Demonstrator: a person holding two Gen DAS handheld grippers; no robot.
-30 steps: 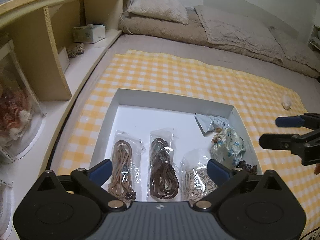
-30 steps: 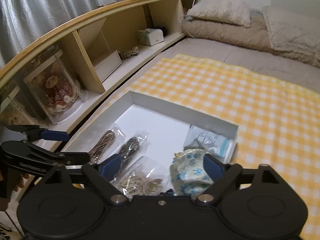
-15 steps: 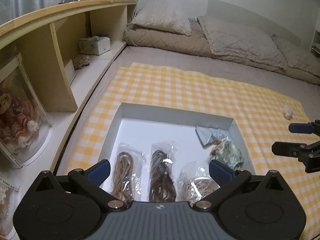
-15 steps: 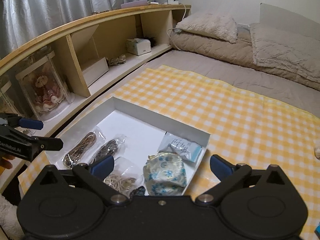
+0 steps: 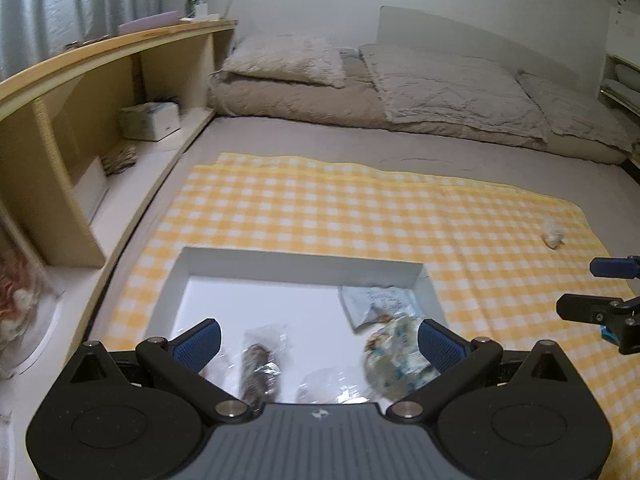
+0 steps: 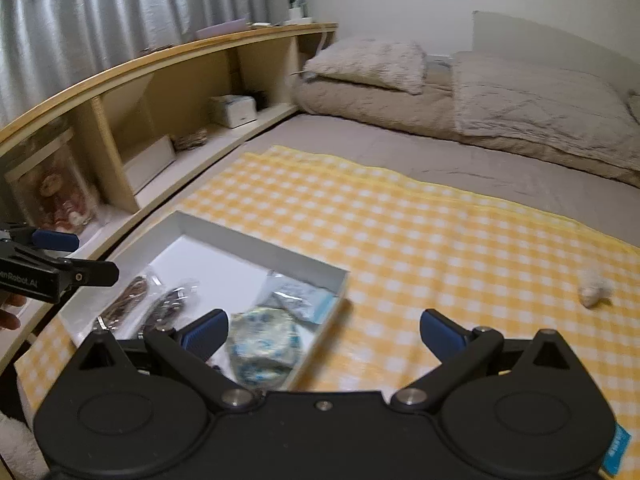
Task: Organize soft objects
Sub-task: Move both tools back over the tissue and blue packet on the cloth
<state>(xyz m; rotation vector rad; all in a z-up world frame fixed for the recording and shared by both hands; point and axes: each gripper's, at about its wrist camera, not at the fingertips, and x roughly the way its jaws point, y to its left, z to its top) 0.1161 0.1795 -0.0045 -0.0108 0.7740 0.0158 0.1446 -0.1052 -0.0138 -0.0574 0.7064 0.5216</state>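
From the left wrist view, the left gripper [image 5: 318, 344] hangs above the near end of the white shallow box [image 5: 296, 268], its blue-padded fingers [image 5: 198, 342] spread wide with nothing between them. Inside the box, a clear bag of dark cord [image 5: 258, 372] lies near its near edge, a floral fabric pouch [image 5: 396, 364] sits toward its right wall, and a pale printed packet [image 5: 376, 302] rests in its far right corner. A small white soft lump [image 5: 553, 236] lies alone on the yellow checked cloth [image 5: 360, 208], well to the right of the box; it looks like the item not yet put away. The picture is smeared, so a blind descent could catch the box wall and shove the box. From the right wrist view, the right gripper [image 6: 324, 332] is also wide open and empty, held over the cloth just beside the box's right wall, with the floral pouch under its left pad and the white lump [image 6: 594, 290] well to the right of the box. The left gripper [image 6: 60, 268] shows at the box's left side. Likely risks: the lump squashing and slipping from a shallow pinch, the pads snagging the loose cloth beneath and dragging it, or the lump, if dropped high, bouncing off the crowded pouch and out over the right wall.
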